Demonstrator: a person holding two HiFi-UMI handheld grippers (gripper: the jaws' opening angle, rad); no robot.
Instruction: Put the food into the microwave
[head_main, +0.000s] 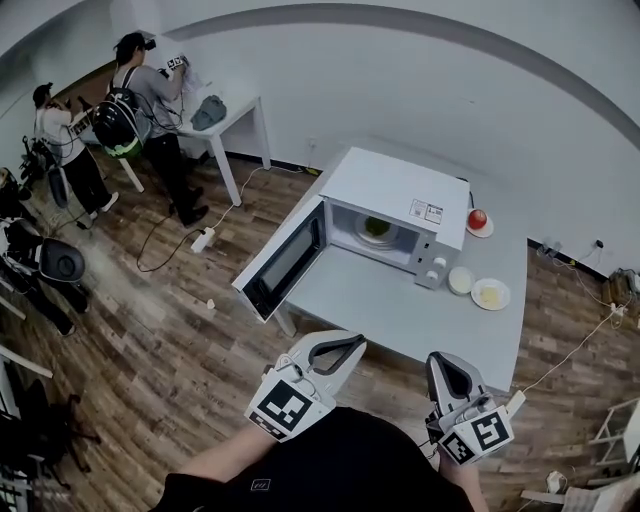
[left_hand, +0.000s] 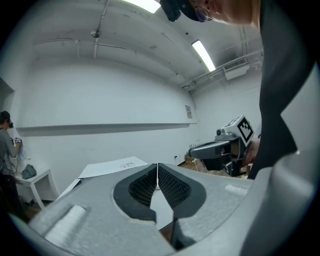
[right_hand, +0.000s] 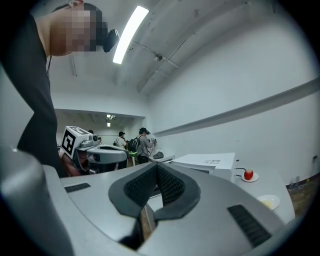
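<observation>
A white microwave stands on the grey table with its door swung open to the left. Green food on a plate sits inside it. To its right are a red apple on a saucer, a small white bowl and a plate with yellow food. My left gripper and right gripper are held up in front of the table's near edge, both shut and empty. In the left gripper view its tips meet. The right gripper points towards the microwave and the apple.
Two people stand at a white side table at the back left. A power strip with cables lies on the wooden floor. Dark gear sits at the left edge, more cables trail right of the table.
</observation>
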